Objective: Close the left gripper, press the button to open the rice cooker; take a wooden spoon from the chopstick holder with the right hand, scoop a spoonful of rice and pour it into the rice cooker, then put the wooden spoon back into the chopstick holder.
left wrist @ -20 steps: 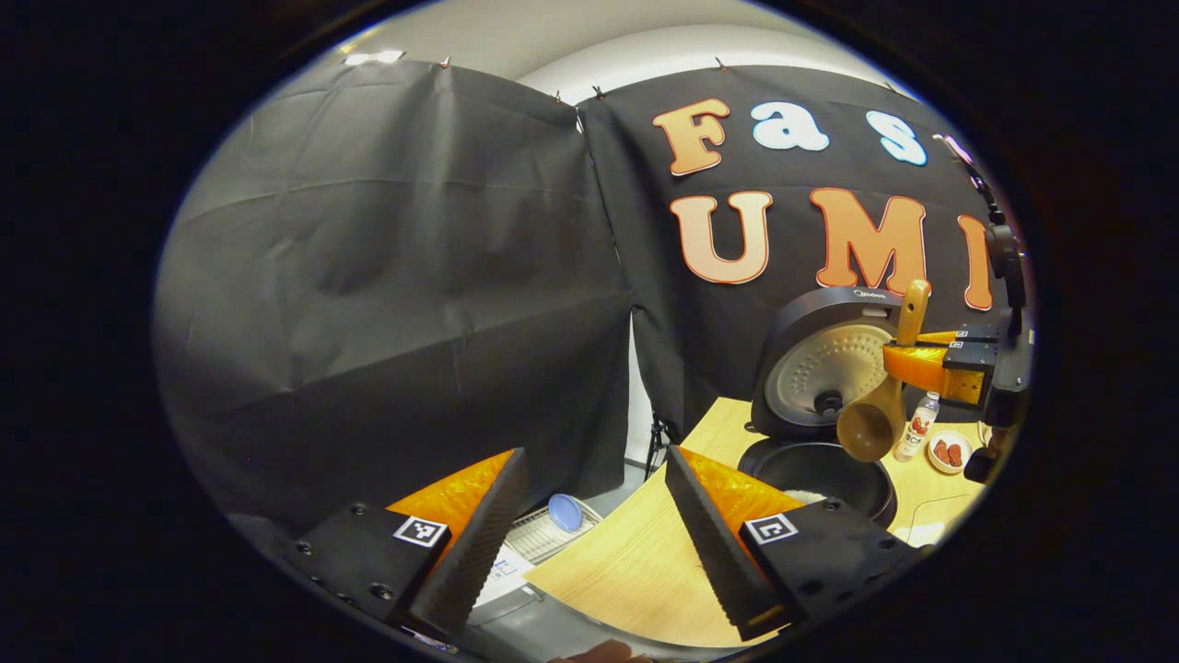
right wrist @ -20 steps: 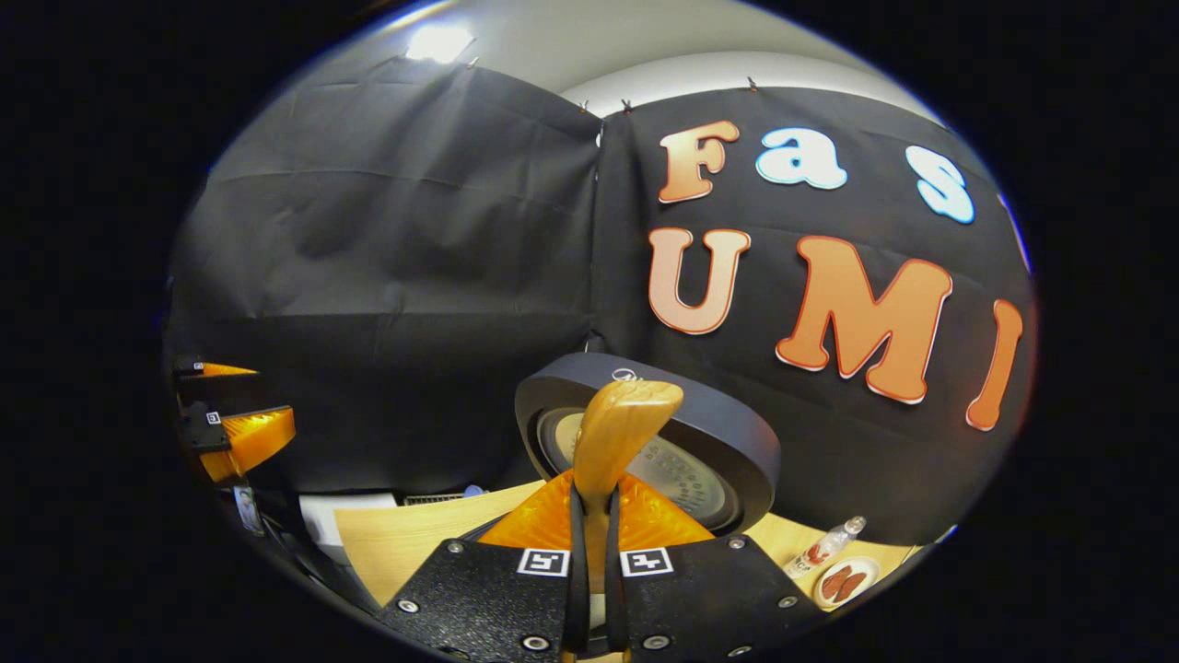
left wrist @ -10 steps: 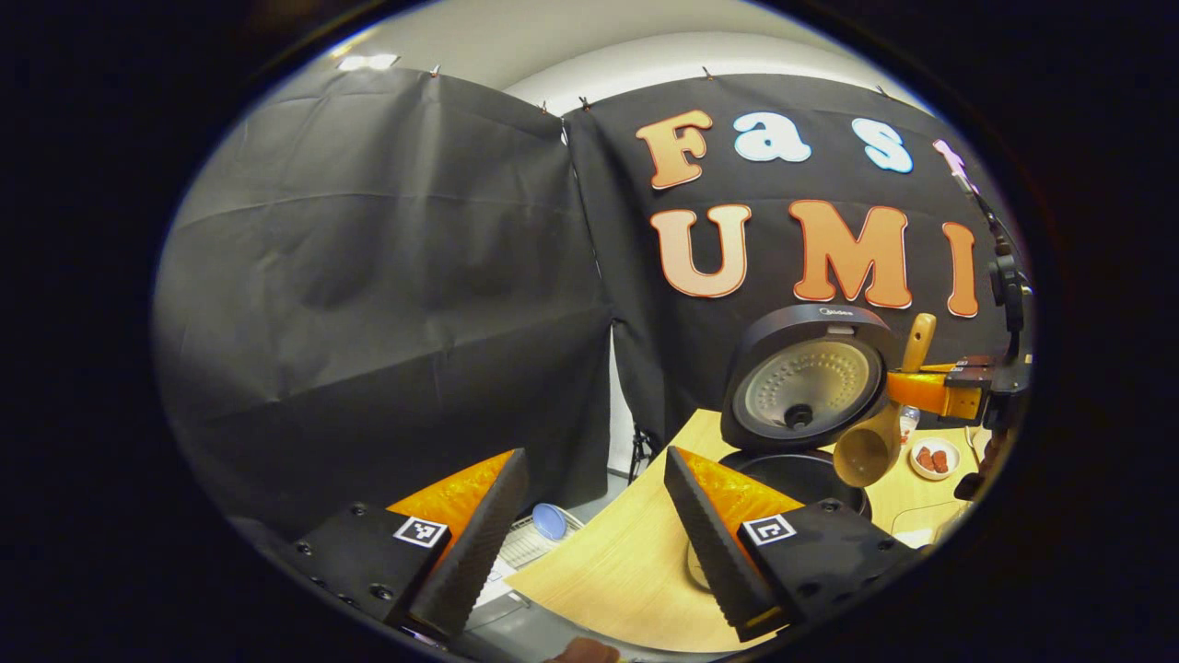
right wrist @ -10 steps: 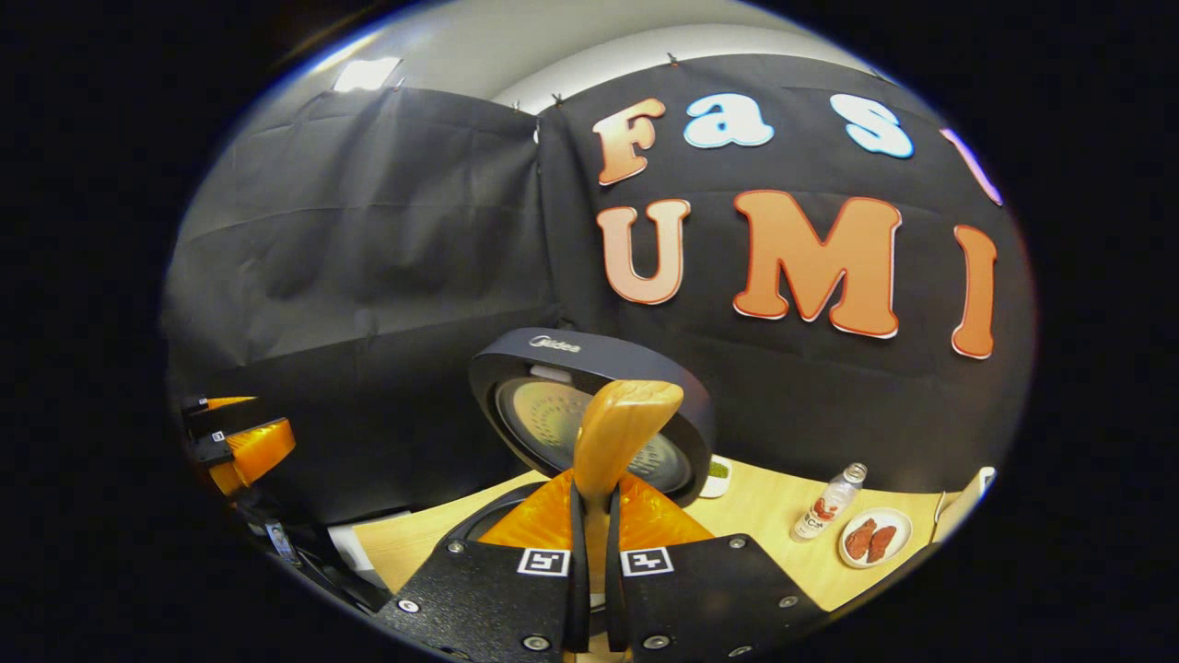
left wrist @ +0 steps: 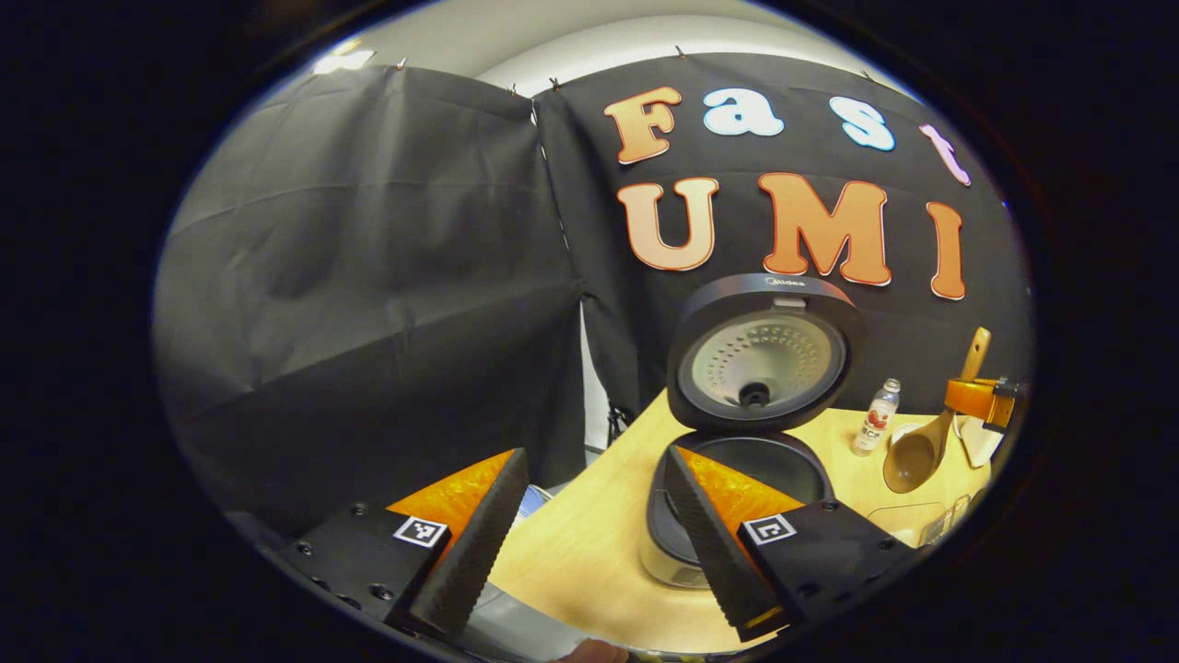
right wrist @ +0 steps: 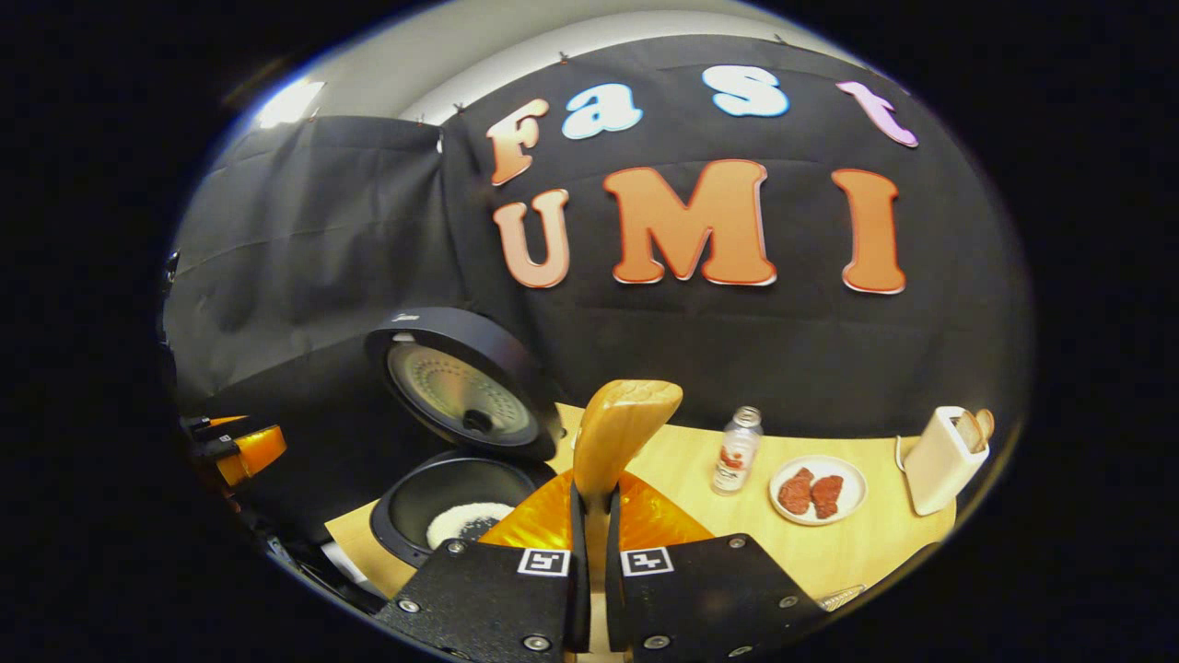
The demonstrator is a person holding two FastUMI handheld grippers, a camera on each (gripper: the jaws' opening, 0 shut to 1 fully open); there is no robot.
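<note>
Dim booth, black cloth walls soak up light. Bright ceiling lamp (right wrist: 290,99) glares upper left, soft-edged, blown out. Wooden table (right wrist: 829,543) evenly lit, warm tone, shadows faint. Shiny inner face of rice cooker lid (left wrist: 769,357) catches pale sheen. Strong fisheye bend: straight edges curve near rim. Centre sharp; edges slightly soft and darker. No motion blur.

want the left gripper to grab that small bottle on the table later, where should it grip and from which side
Grip the small bottle around its body, coming in level from the front. It stands upright and slim, so open fingers would likely straddle it. The plate sits close on one side and the rice cooker farther off on the other, so a front approach looks safest.
</note>
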